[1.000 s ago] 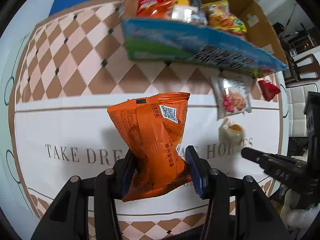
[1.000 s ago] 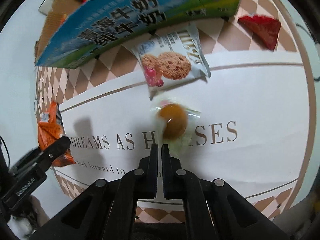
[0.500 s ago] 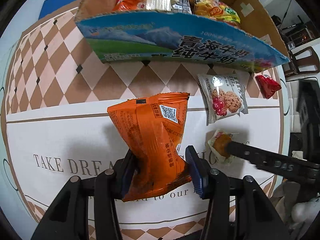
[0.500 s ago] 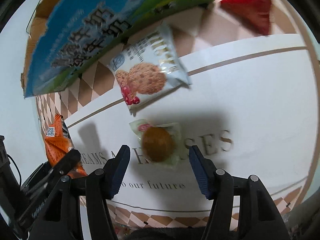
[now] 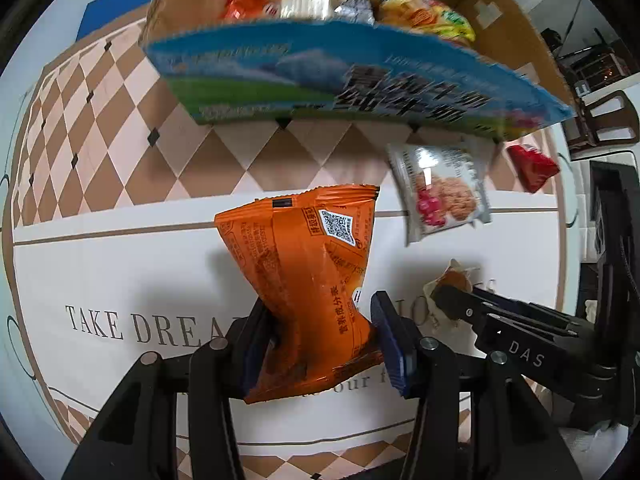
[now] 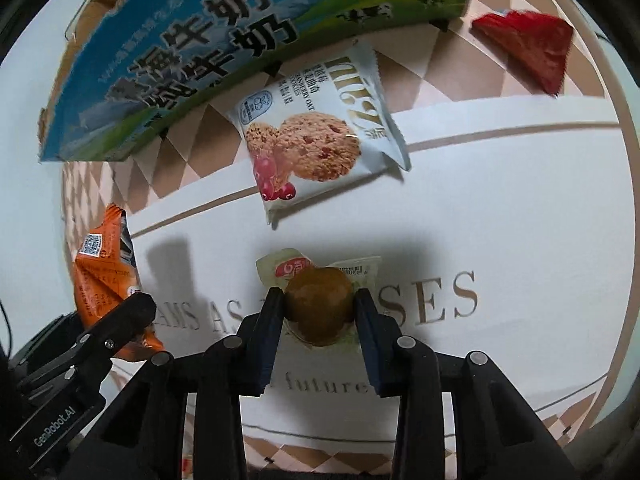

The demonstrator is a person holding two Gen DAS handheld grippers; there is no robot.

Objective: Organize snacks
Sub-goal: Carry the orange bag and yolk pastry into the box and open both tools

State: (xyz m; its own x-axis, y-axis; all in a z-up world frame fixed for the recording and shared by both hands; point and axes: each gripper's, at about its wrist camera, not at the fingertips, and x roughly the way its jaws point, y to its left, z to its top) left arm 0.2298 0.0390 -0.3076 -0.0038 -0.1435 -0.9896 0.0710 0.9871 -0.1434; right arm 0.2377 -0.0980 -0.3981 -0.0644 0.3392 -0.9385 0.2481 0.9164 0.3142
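My left gripper (image 5: 318, 308) is shut on the lower part of an orange snack bag (image 5: 296, 256), held above the white tablecloth; the same bag (image 6: 100, 276) shows at the left of the right wrist view. A small round brown cake in a clear wrapper (image 6: 320, 292) lies on the cloth. My right gripper (image 6: 318, 300) is closing on it, both pads against its sides. In the left wrist view the right gripper's tip (image 5: 444, 300) sits on the cake (image 5: 454, 280).
An open cardboard box with a blue and green printed side (image 5: 280, 80) holds several snack packs at the far side. In front of it lie a cookie packet (image 6: 312, 136) and a red packet (image 6: 528, 48). The lettered tablecloth (image 6: 520, 220) covers the table.
The right gripper opened wide, came down over the wrapped cake and closed its pads on it. The left gripper kept the orange bag and shifted a little relative to the box.
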